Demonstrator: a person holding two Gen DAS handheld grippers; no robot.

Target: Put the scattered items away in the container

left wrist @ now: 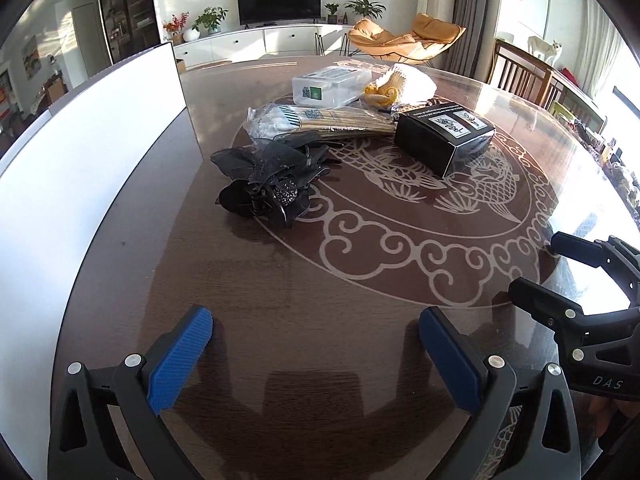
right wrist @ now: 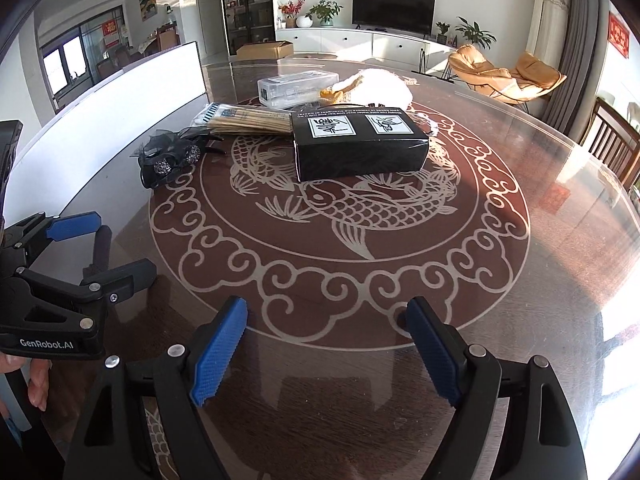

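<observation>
Both wrist cameras look steeply down along their fingers — side by side, low over the table (left wrist: 360,300), sharing its carp medallion (right wrist: 340,208).

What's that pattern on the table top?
A pale fish inside a ring of curly cloud scrolls, on the dark brown table. The right wrist view shows it best.

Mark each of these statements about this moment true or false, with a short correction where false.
1. Both tools, left tool and right tool, are open and hold nothing. True.
2. The black box stands on its end. False: it lies flat on the table.
3. The black hair clip lies apart from the black box. True.
4. The clear plastic case is stacked on top of the black box. False: it lies behind the box, on the table.
</observation>
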